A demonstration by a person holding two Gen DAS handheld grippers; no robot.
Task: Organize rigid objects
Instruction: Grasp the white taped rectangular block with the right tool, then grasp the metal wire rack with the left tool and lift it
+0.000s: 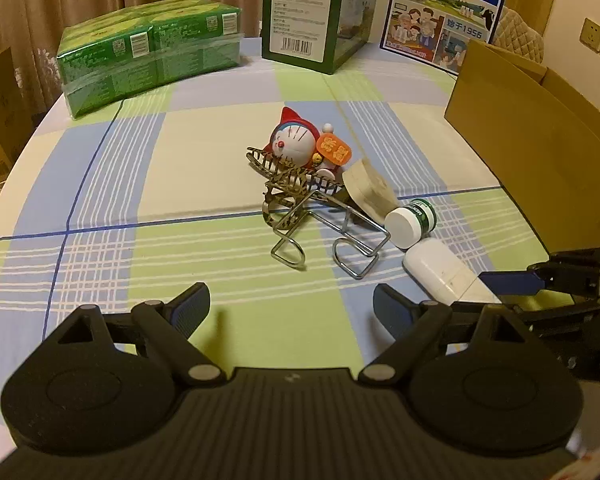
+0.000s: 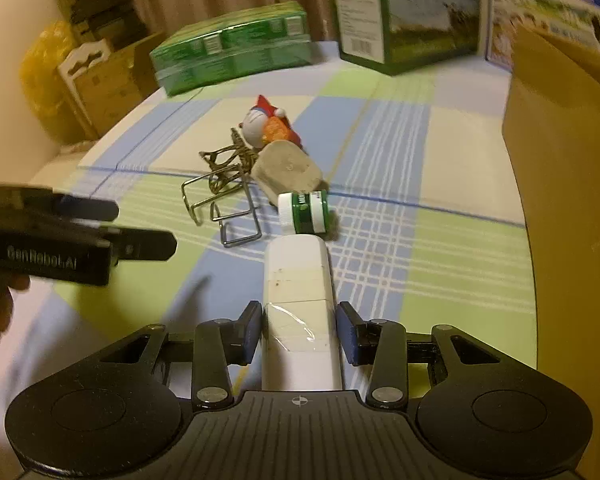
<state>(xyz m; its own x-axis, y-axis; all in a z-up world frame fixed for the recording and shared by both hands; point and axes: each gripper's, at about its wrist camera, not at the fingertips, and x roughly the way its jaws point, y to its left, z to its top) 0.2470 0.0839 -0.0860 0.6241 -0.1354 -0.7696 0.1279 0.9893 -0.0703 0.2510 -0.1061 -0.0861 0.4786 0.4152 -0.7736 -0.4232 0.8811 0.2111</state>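
The right hand-held gripper (image 2: 299, 334) has its two blue pads on either side of the long white block (image 2: 298, 280) — the left pad is against the block's side and the right pad (image 2: 346, 334) sits right at the other, so it looks like a pinch, though whether it is fully clamped is hard to say. The block lies flat on the checked surface (image 2: 440, 240), running straight ahead between the fingers. Just past its far end lies a small green bottle with a white cap (image 2: 303, 213), on its side, touching or nearly touching the block's tip.

Ahead of the bottle sits a pale rounded wooden piece (image 2: 288, 168), leaning against a metal wire rack (image 2: 228, 196) to its left, and beyond them a red-hooded Doraemon figure (image 2: 268, 122) lying back on the rack.

The left hand-held gripper (image 1: 291, 308) is spread wide and holds nothing, hovering over the green-and-blue cloth with the rack and figure straight ahead of it. To its right the white block and the right gripper's blue pad show at the frame edge.

Farther off: a green shrink-wrapped pack (image 1: 148, 52) to the left, a tall green box (image 1: 312, 12) ahead, and a brown cardboard box (image 1: 540, 152) on the right.
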